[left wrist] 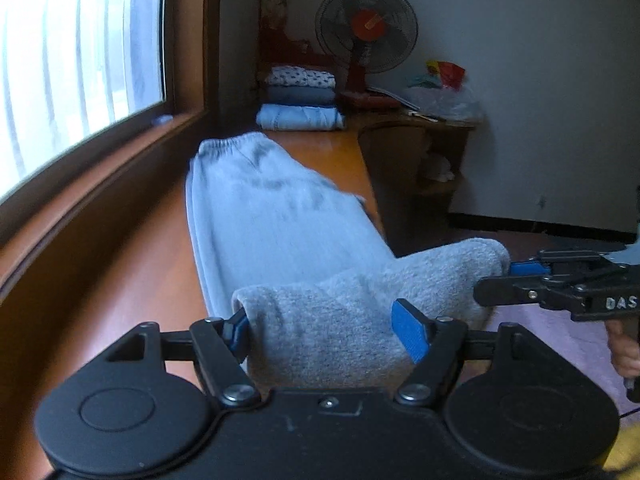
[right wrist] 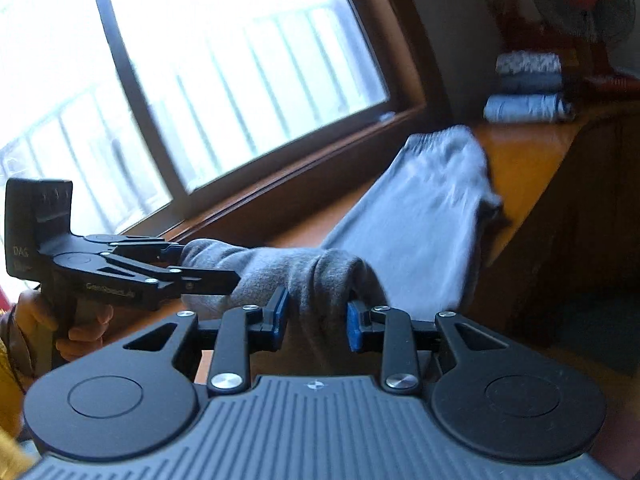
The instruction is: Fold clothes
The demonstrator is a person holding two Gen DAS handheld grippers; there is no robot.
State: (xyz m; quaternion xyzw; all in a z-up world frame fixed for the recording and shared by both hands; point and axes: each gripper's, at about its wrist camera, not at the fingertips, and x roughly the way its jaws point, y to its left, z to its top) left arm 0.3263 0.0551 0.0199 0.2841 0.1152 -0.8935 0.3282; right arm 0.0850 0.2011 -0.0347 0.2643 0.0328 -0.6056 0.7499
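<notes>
Light grey fleece sweatpants (left wrist: 280,216) stretch along the wooden bench's window edge, elastic waistband far, leg ends lifted.

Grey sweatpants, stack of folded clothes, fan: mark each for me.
Grey sweatpants (left wrist: 276,216): left wrist view, flat middle of the legs.
Stack of folded clothes (left wrist: 300,98): left wrist view, middle layer.
Fan (left wrist: 366,26): left wrist view, red hub.

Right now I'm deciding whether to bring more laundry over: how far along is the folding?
Done: three folded garments sit stacked by the fan. In hand: grey sweatpants lie lengthwise on the wooden surface, with the left hand-held gripper and right hand-held gripper each clamped on the near end, raised off the wood. Left: bringing that end toward the waistband, then stacking.
</notes>
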